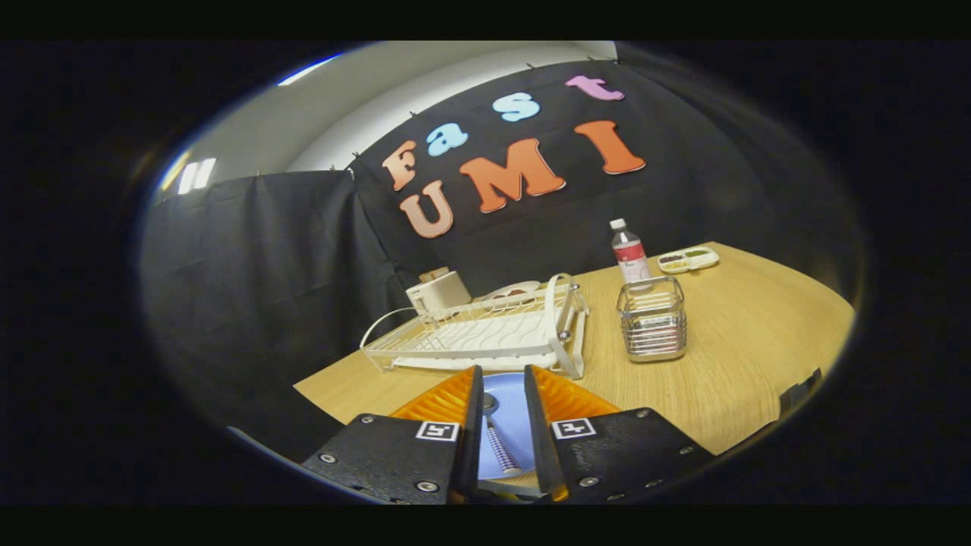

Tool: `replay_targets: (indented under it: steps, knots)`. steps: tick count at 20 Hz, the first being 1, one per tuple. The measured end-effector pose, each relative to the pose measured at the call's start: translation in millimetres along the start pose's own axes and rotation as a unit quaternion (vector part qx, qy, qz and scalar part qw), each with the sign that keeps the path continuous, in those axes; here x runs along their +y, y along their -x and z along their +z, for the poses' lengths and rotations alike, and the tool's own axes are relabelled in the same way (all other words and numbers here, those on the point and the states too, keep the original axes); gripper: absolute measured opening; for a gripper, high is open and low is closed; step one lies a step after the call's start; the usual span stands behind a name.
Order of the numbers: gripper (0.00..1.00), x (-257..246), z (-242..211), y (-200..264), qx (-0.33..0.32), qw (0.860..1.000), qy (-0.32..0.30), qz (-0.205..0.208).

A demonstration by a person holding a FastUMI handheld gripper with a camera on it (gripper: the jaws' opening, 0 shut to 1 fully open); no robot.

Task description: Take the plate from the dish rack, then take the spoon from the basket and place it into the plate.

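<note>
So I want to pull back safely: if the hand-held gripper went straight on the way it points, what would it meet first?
Probably the white dish rack, just beyond the blue plate holding the spoon. The hand-held gripper is open above the plate; depth is unclear.

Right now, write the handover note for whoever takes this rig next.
Gripper: fingers apart, gripping nothing, hanging above the plate.
Plate: blue, flat on the table in front of the dish rack.
Spoon: lying in the plate, seen between the fingers.
Basket: wire, to the right of the rack.
Done: plate out, spoon in the plate.
Left: apparently nothing but to draw back.
</note>
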State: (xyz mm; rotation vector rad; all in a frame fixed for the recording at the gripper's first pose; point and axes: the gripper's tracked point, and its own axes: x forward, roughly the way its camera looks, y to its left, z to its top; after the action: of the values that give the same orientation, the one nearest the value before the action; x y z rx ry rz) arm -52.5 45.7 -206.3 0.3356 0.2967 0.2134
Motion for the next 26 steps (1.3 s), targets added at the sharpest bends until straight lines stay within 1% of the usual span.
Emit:
replay_targets:
  steps: [1,2,3,4,5,6,7,8,12,16,18,24,26]
  knots:
    - [0.32,-0.3,10.2,1.4,-0.012,1.0,0.008,-0.008]
    - [0.39,2.1,22.0,3.0,-0.026,0.999,0.018,-0.015]
    - [0.43,3.8,33.4,4.7,-0.04,0.999,0.029,-0.022]
    - [0.52,5.8,44.7,5.9,-0.053,0.997,0.043,-0.03]
    - [0.56,5.5,55.3,8.5,-0.064,0.995,0.057,-0.041]
    - [0.63,7.3,65.9,11.5,-0.076,0.993,0.073,-0.05]
    - [0.66,7.6,76.8,13.8,-0.088,0.99,0.087,-0.063]
    - [0.71,10.7,86.6,16.6,-0.099,0.988,0.099,-0.07]
    - [0.82,20.6,126.3,30.7,-0.148,0.976,0.126,-0.098]
    - [0.89,27.4,150.6,43.5,-0.182,0.964,0.15,-0.122]
    - [0.9,28.9,156.5,45.7,-0.19,0.961,0.158,-0.128]
    - [0.91,23.6,168.5,52.7,-0.207,0.948,0.176,-0.164]
    - [0.91,21.6,168.3,51.7,-0.207,0.947,0.176,-0.172]
